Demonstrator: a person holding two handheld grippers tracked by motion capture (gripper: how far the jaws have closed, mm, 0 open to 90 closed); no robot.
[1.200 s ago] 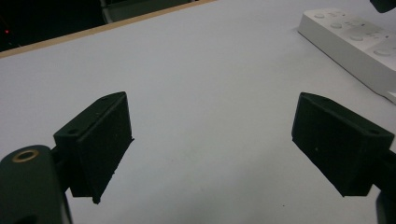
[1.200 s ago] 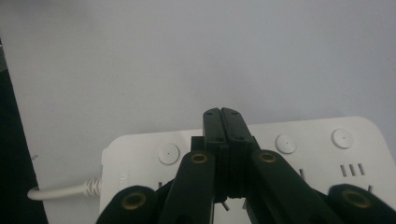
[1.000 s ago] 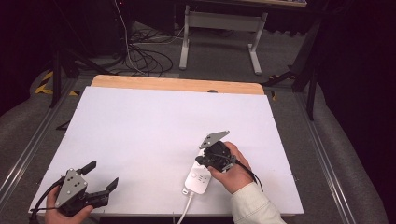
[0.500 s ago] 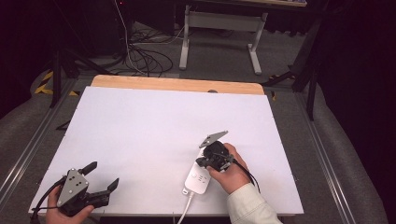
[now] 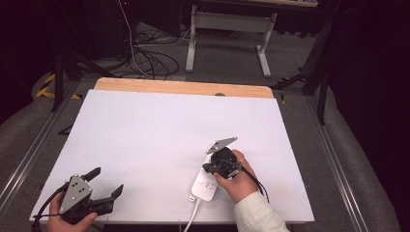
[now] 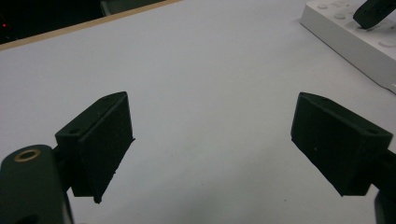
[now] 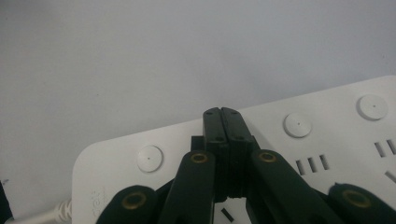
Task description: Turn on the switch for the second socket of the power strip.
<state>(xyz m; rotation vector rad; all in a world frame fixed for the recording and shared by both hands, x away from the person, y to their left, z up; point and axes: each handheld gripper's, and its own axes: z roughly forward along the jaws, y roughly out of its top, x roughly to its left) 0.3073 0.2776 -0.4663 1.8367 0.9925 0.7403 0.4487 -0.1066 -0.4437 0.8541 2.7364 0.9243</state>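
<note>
A white power strip [image 5: 204,186] lies near the table's front edge, its cord [image 5: 191,220] running off toward the person. My right gripper [image 5: 209,167] is shut with nothing between its jaws. In the right gripper view its closed tips [image 7: 221,114] rest on the power strip's top face [image 7: 327,135], between two round buttons [image 7: 150,158] [image 7: 297,124]. My left gripper [image 5: 106,181] sits at the front left, open and empty, well apart from the strip. The left gripper view has its wide-spread jaws [image 6: 210,140] over bare table, with the strip [image 6: 355,32] at the upper right.
The white table top [image 5: 159,130] has a wooden strip [image 5: 183,87] along its far edge. Beyond it on the floor are cables [image 5: 145,58] and a metal stand [image 5: 227,29]. Grey rails [image 5: 338,159] run along both sides.
</note>
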